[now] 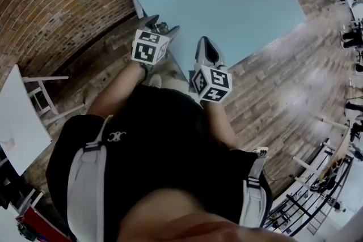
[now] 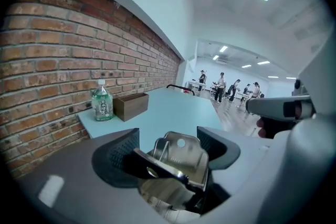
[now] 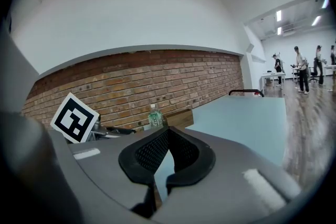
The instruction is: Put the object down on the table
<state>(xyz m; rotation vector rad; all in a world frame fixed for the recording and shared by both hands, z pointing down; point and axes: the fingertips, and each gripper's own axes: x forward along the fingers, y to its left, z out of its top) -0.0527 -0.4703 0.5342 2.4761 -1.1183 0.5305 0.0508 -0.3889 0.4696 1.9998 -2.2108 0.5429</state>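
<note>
The metal clip (image 2: 178,159) sits clamped in the jaws of my left gripper (image 2: 167,145), in the air by the near corner of the blue table (image 2: 173,107). My right gripper (image 3: 167,136) is closed, empty. As I judge it, lowering and release remain. Far back stand a bottle (image 2: 102,103) and a wooden box (image 2: 131,106).

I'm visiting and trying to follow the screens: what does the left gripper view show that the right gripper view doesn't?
Only the left gripper view: a shiny metal object clamped in the left gripper, with the right gripper alongside. Only the right gripper view: its own jaws together on nothing, and the left gripper's marker cube. Both: the green bottle, wooden box, blue table and brick wall.
</note>
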